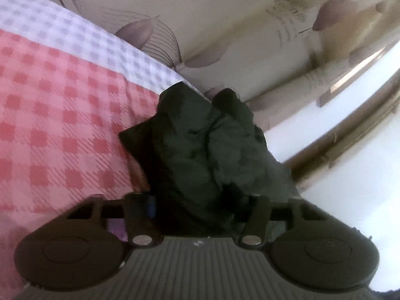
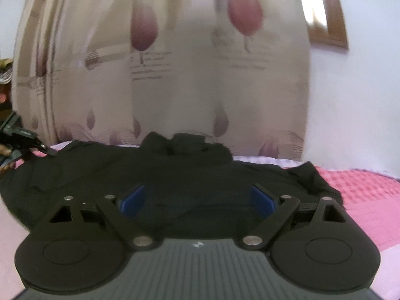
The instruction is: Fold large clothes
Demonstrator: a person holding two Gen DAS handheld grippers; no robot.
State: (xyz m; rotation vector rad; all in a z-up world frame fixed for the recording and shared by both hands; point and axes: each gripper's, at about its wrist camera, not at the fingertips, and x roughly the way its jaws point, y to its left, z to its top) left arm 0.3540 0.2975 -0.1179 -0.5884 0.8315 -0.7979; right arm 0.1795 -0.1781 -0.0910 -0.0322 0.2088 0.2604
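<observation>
Right wrist view: the right gripper (image 2: pixel 198 197) stands with jaws wide and nothing between the pads — open passage straight ahead at 12 o'clock over the flat black garment (image 2: pixel 160 172). A bunched fold (image 2: pixel 186 143) rises at 12 o'clock, with the curtain (image 2: pixel 162 75) close behind it. The left gripper (image 2: pixel 47 151) intrudes at 9 o'clock. Bare pink checked bedcover (image 2: pixel 370 195) lies free at 3 o'clock.

Left wrist view: crumpled cloth fills the jaws; bedcover lies open from 9 to 11 o'clock.
</observation>
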